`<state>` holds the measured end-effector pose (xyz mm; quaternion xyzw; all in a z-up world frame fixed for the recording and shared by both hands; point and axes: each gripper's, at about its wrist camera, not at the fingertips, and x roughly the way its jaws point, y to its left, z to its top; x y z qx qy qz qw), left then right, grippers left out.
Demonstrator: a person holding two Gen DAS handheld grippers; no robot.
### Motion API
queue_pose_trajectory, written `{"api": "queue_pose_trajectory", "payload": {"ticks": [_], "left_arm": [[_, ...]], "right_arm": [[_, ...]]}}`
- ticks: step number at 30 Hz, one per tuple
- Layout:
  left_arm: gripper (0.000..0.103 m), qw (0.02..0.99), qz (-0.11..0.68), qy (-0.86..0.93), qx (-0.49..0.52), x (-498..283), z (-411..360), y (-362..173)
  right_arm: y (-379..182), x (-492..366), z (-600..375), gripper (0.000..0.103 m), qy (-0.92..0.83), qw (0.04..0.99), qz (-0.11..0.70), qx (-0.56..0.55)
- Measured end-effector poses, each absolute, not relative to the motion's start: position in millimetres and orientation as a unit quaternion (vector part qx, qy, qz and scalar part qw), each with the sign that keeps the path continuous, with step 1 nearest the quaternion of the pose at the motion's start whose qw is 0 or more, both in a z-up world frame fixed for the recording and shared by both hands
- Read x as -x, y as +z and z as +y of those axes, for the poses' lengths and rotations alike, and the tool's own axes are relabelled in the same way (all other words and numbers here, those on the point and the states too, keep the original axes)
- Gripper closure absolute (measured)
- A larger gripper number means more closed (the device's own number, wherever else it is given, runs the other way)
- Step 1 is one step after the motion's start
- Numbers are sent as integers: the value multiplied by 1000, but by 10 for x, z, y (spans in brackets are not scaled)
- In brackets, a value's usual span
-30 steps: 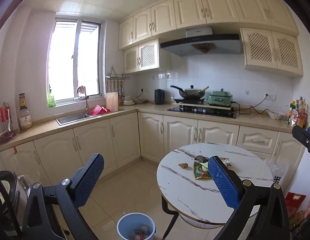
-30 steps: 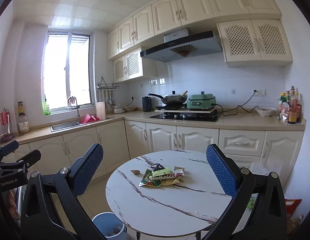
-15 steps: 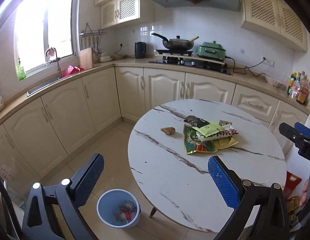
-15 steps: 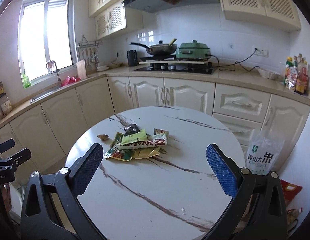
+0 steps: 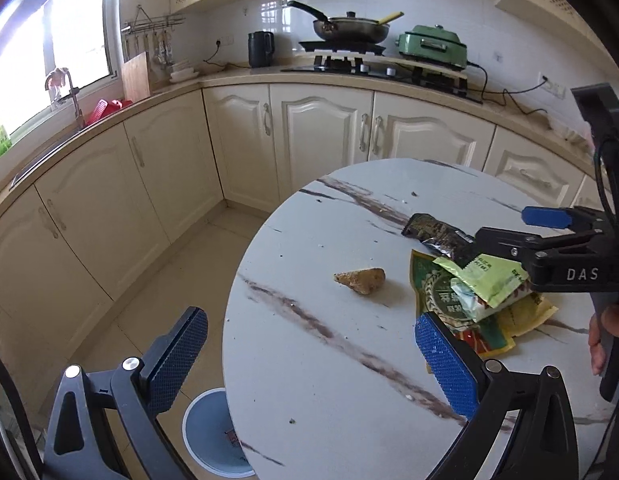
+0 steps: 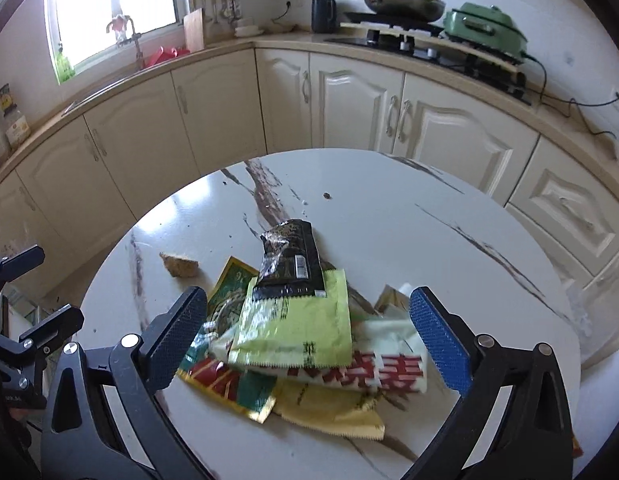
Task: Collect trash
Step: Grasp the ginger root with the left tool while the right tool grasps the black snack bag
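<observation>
Wrappers [image 6: 297, 320] piled on table [image 6: 409, 232] | right tool [image 6: 307, 320] spread above them | left tool [image 5: 309, 344] spread

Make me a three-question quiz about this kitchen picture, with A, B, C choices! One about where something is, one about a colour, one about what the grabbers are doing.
1. Where is the bin?
A. on the counter
B. on the floor by the round table
C. in the sink

2. What colour is the top wrapper on the wrapper pile?
A. black
B. pink
C. orange

3. How is the right gripper?
A. shut on a wrapper
B. open, over the pile
C. shut on the brown lump

Answers: 1 B, the bin stands on tiles beside the table's edge. 2 A, the black packet lies over the green one. 3 B, its fingers are spread wide with nothing held.
</observation>
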<state>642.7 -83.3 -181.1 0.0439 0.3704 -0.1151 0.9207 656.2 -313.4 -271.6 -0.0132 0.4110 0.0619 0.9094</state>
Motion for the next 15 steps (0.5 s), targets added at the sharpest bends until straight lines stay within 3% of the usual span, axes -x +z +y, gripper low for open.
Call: {"api": "queue_pose_trajectory", "payload": {"ticks": [6,8,12,14,15], "left_arm": [[1,908,397,-130,-45,-6938,-876,-2033],[1,906,396,-141,-43,-7021,-889,-2071],[1,898,410,-153,-40,-7279,-995,-2204],[1,896,411,-165,-41,-7362,-1053,-2240],[4,894,414,-166,-44,-7382,-1072,-2264]], "right_arm": [[-3093,-7144,-3105,32,86,880,467,6],[-3147,-7226,-3114,51,95,875,475,6],[-3234,-7284,-3129,66,107,868,484,14],[-3225,-7270,-3154,81,107,871,479,15],[-3215,-7252,-3175,82,112,873,475,9]]}}
